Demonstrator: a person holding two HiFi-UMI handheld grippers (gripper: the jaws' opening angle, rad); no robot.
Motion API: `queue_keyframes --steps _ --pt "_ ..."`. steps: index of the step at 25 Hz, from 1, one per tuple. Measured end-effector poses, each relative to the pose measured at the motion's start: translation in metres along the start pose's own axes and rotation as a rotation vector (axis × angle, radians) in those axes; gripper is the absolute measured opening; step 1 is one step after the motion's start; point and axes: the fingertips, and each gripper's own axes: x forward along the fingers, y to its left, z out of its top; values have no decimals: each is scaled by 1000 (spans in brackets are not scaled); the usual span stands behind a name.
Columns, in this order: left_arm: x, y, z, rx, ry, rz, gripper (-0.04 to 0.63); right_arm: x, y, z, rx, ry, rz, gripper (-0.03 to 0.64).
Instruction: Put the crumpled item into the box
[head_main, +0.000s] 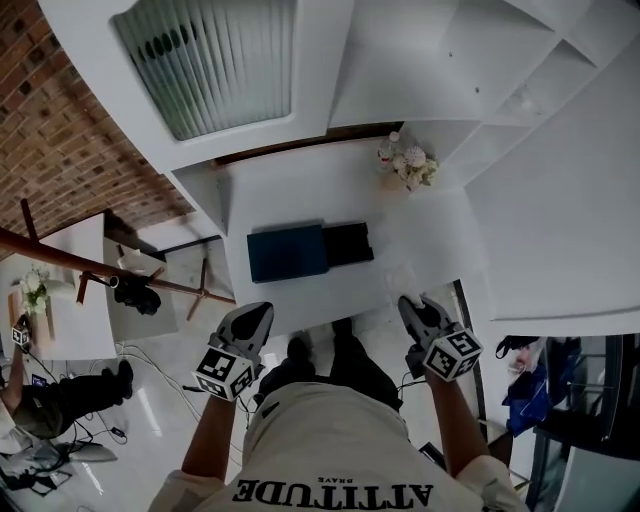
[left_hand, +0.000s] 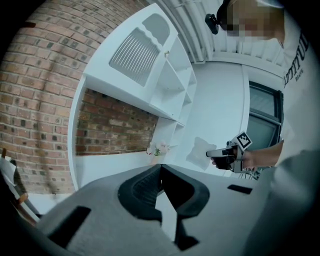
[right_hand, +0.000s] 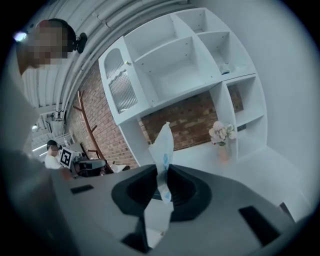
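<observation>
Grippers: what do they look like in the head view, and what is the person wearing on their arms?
The left gripper and right gripper are grey, pointed shells with dark pads inside. Each carries a white cube with black square markers. The person wears a light, short-sleeved T-shirt with dark lettering, so no sleeves cover the forearms.

The dark blue rectangular box (head_main: 288, 252) sits mid-frame on the white worktop (head_main: 430, 240), a flat black panel (head_main: 350, 243) against its right side. The small vase of flowers (head_main: 408, 167) stands behind them, upper right.
</observation>
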Motion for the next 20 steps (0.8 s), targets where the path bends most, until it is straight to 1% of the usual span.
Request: queue_keyframes --steps 4,8,14,20 --pt "15 -2 3 -25 -2 35 26 22 -14 7 17 35 57 67" --pt "32 -11 7 -65 -13 117 26 46 -39 16 -10 112 142 67" --pt "58 -21 0 -124 -19 241 26 91 -82 1 -48 240 271 67" --pt "78 -33 -8 -143 -8 335 26 143 -109 -29 -101 408 412 67"
